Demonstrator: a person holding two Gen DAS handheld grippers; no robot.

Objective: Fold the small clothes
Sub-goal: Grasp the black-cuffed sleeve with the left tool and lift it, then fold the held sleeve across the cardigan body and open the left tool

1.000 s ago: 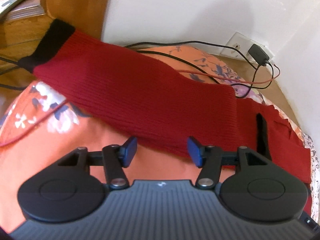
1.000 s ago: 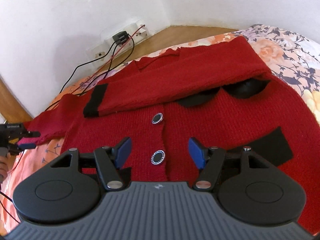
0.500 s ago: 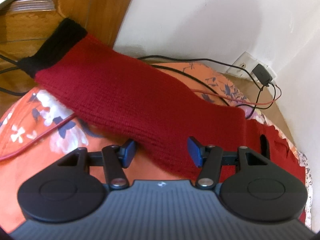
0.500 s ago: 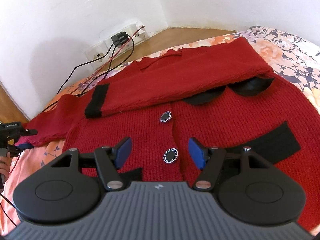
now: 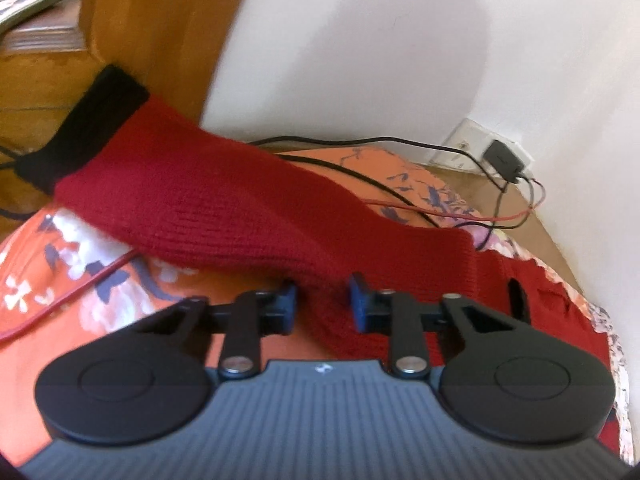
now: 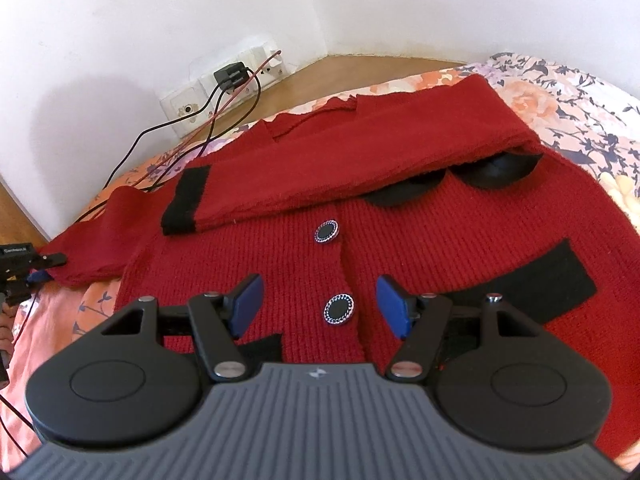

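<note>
Red knit cardigan lies flat on the bed, one sleeve already across its chest. My left tongs pinch the other sleeve at lower centre; right tongs hover released. Next, I judge: carry it across.

The left gripper has its jaws partly closed, pinching red knit fabric between the blue pads. The right gripper hovers with jaws spread wide, holding nothing.
</note>
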